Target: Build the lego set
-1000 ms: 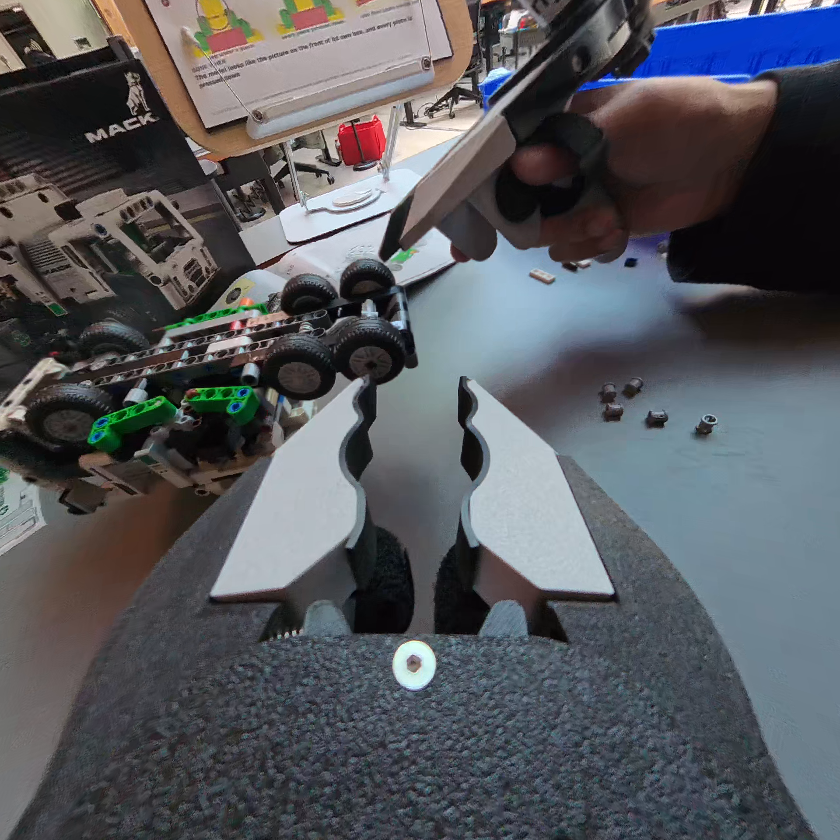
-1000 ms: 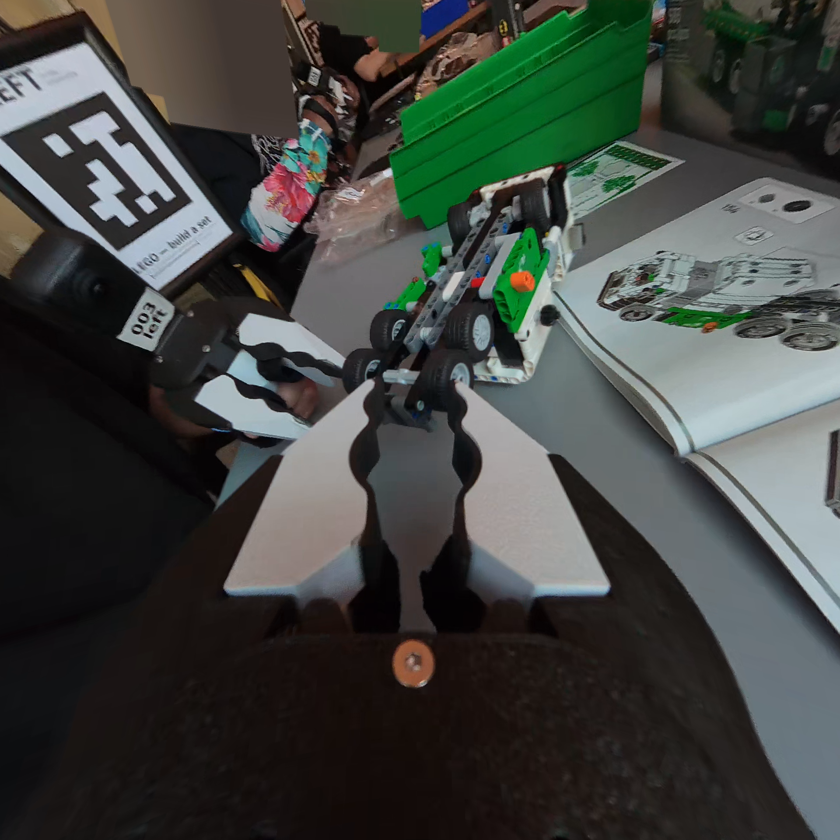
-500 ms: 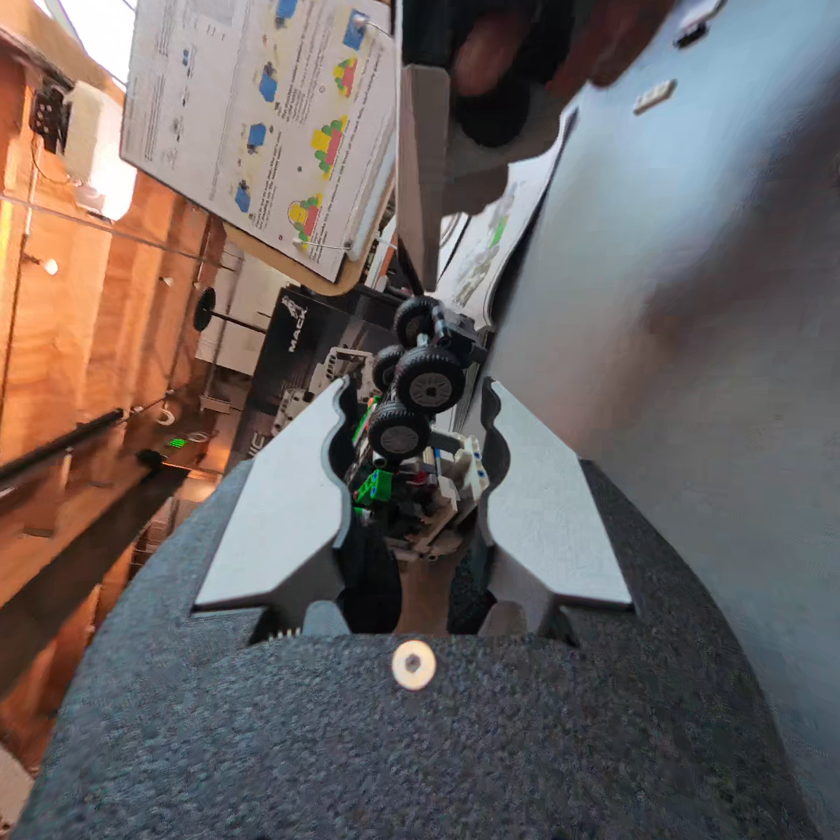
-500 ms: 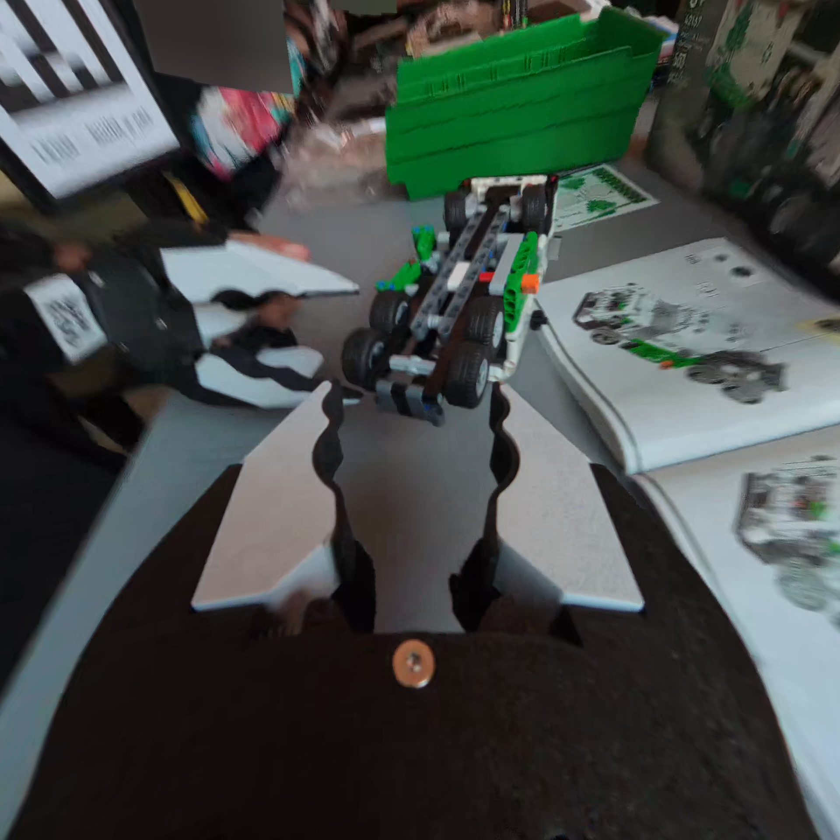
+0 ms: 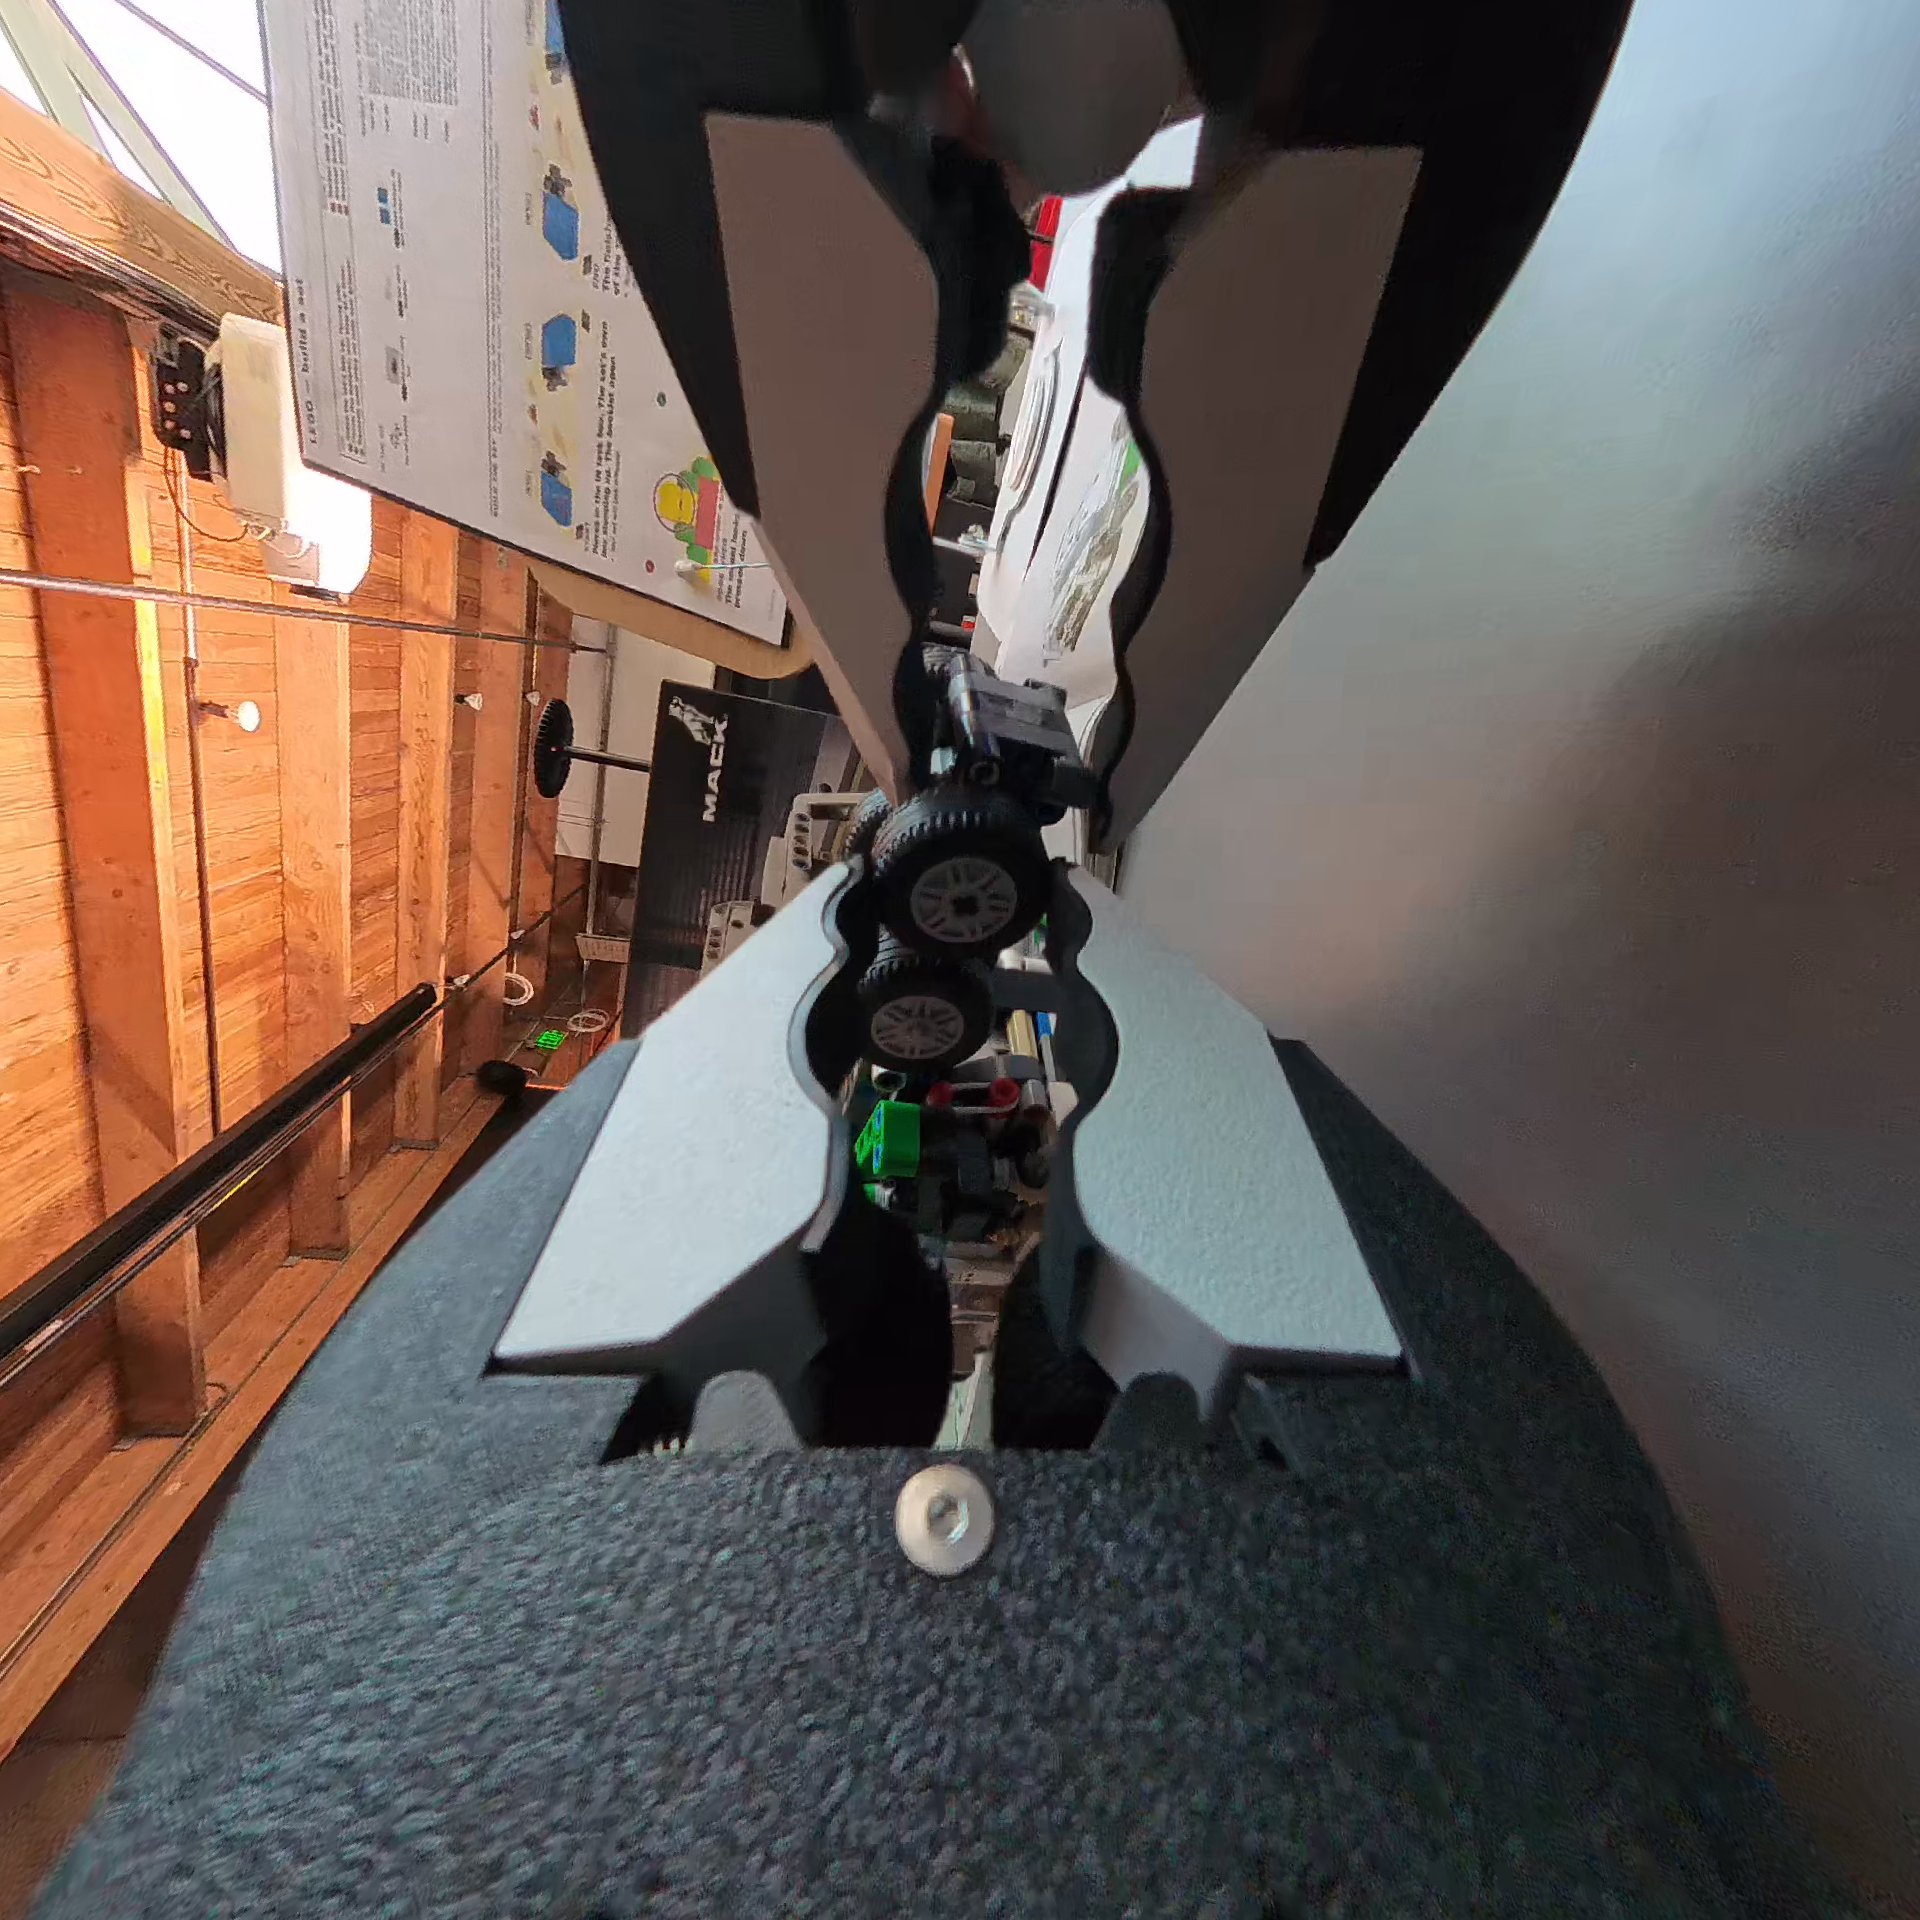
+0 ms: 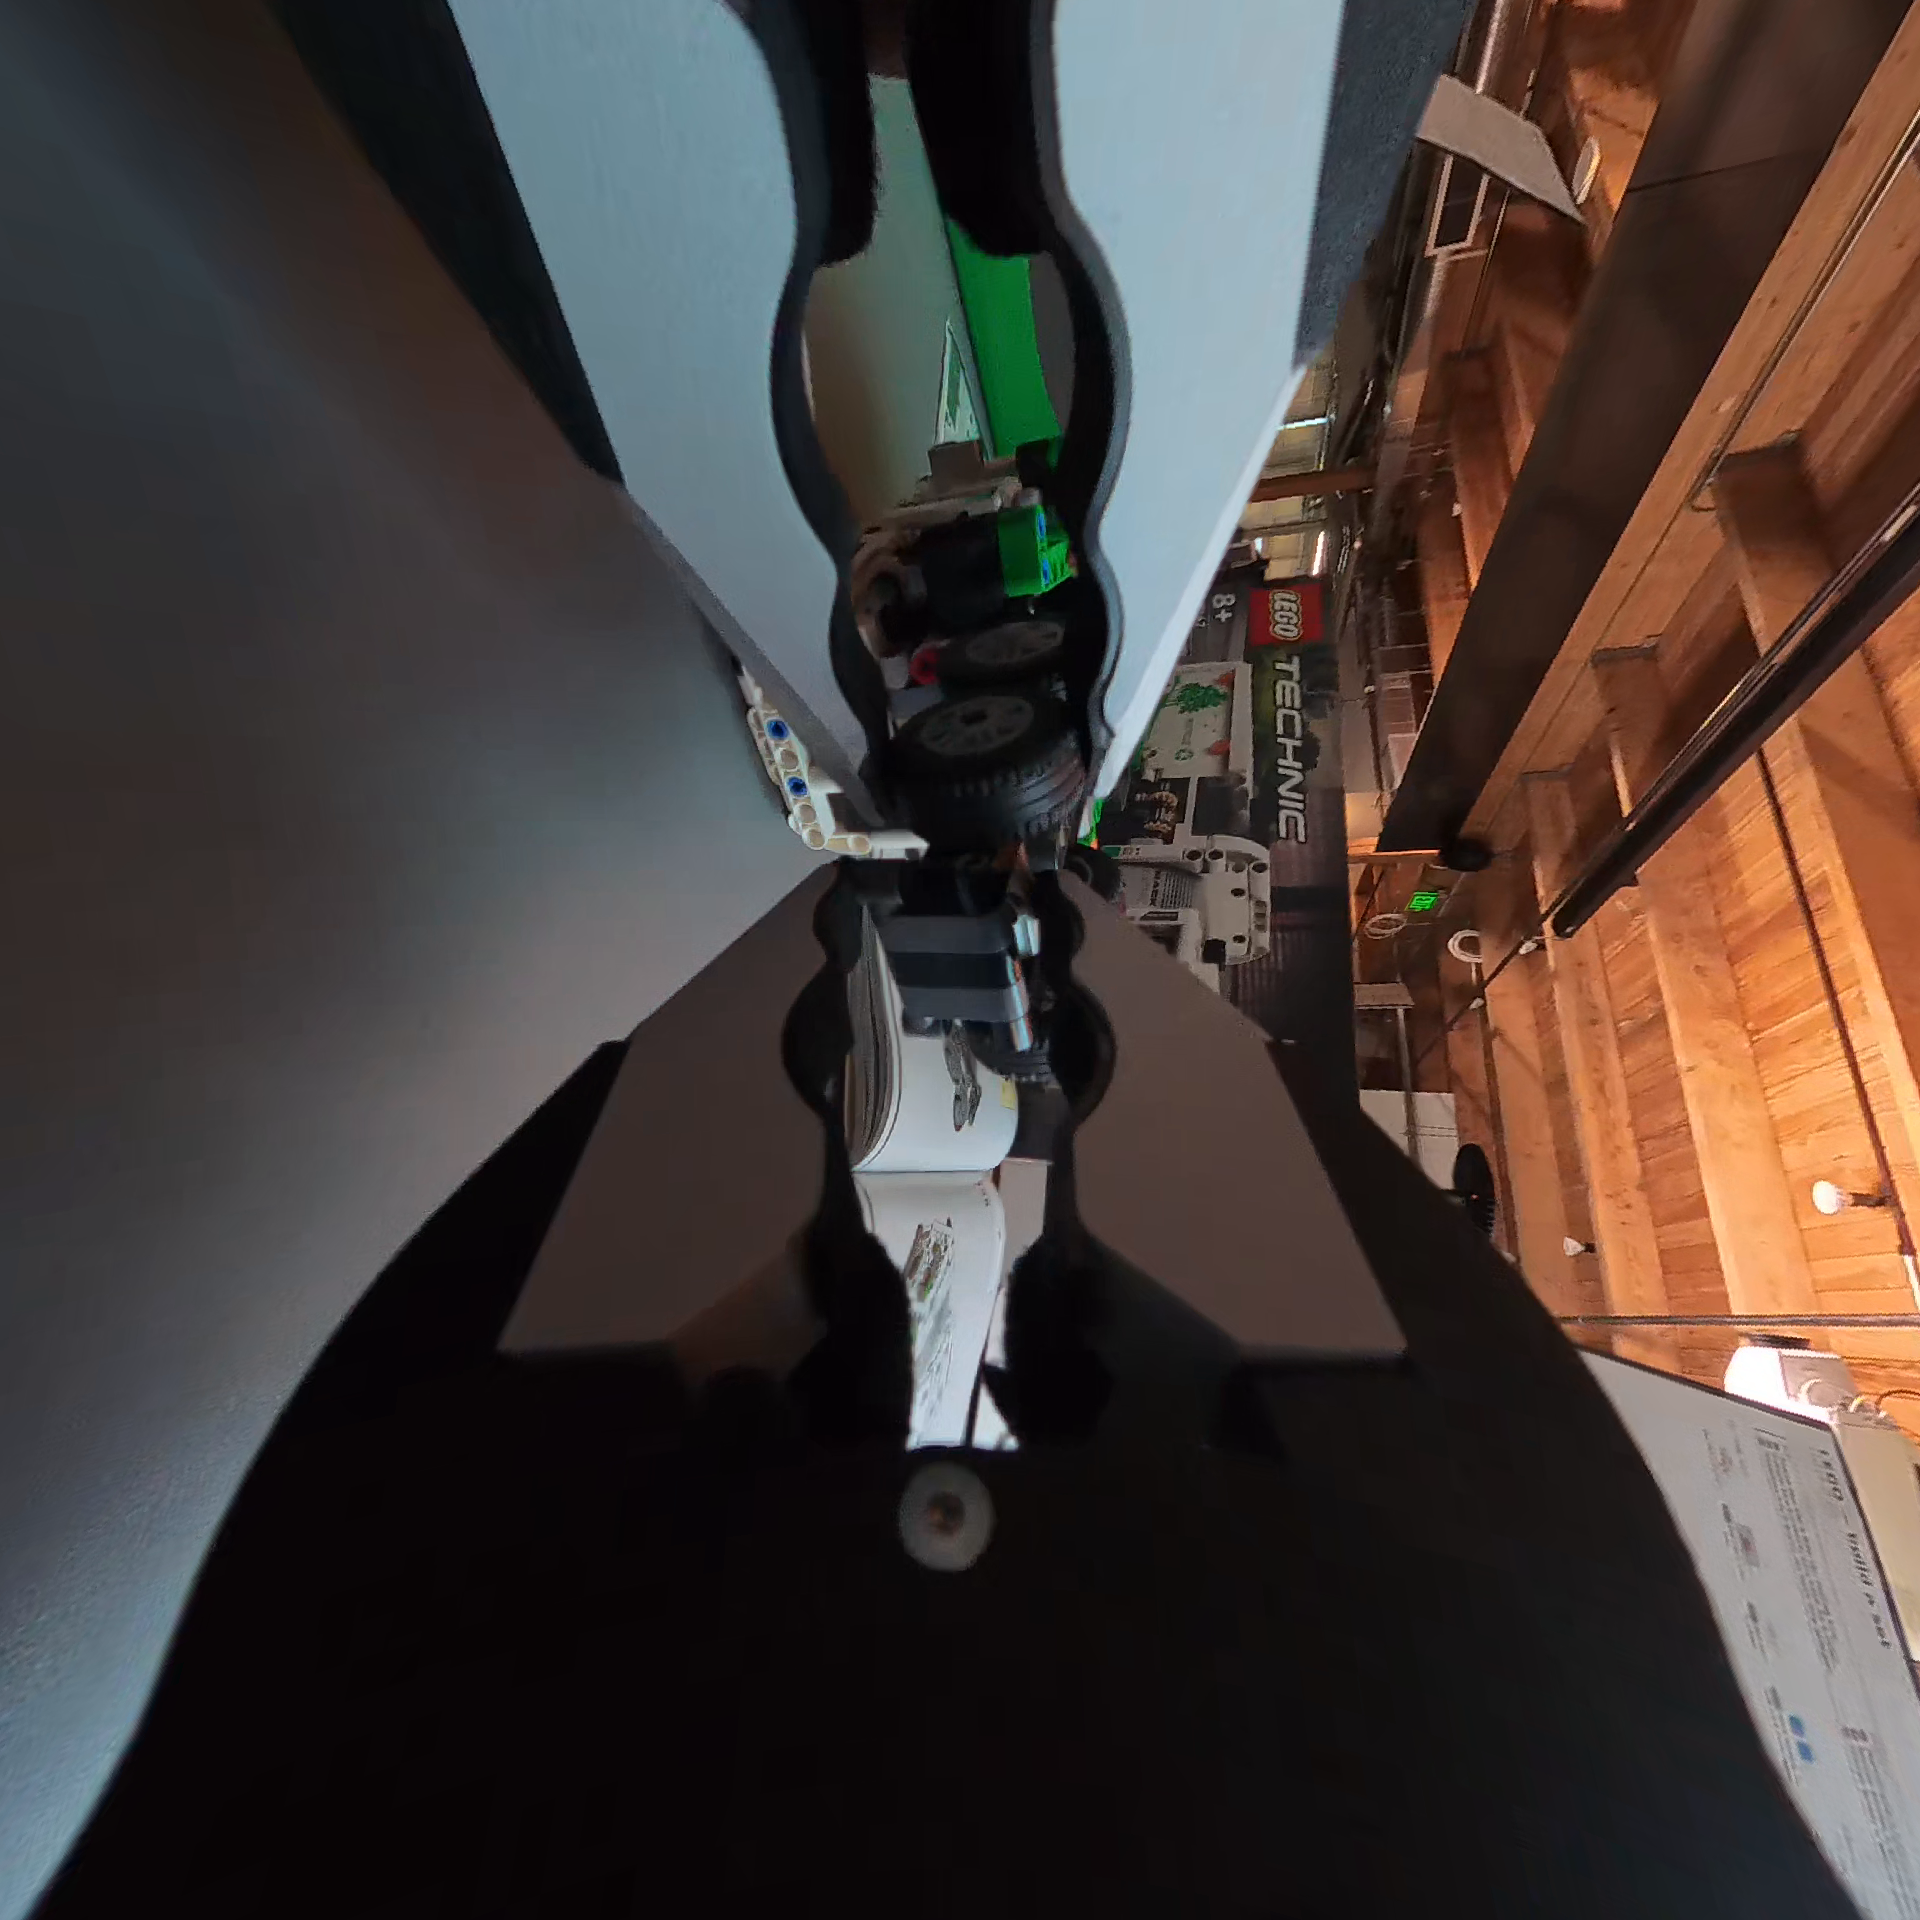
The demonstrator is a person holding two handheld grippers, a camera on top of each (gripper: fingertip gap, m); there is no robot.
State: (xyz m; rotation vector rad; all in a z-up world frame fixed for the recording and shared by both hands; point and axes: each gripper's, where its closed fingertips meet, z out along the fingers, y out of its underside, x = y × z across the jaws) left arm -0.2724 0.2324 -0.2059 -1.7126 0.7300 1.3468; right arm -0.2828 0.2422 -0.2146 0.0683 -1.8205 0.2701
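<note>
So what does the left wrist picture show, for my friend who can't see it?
The left hand-held gripper is closed around a toy truck at its black wheels, while the right hand-held gripper grips the truck's far end from the opposite side. The view is tipped sideways, with a grey table and wooden wall.

both wrist views are rolled sideways, facing each other closely, sharing the truck model (image 5: 951, 904).

Workshop-like hall, timber plank walls (image 5: 94, 935), grey worktable (image 5: 1610, 727), instruction board (image 5: 436, 312) on stand
</note>
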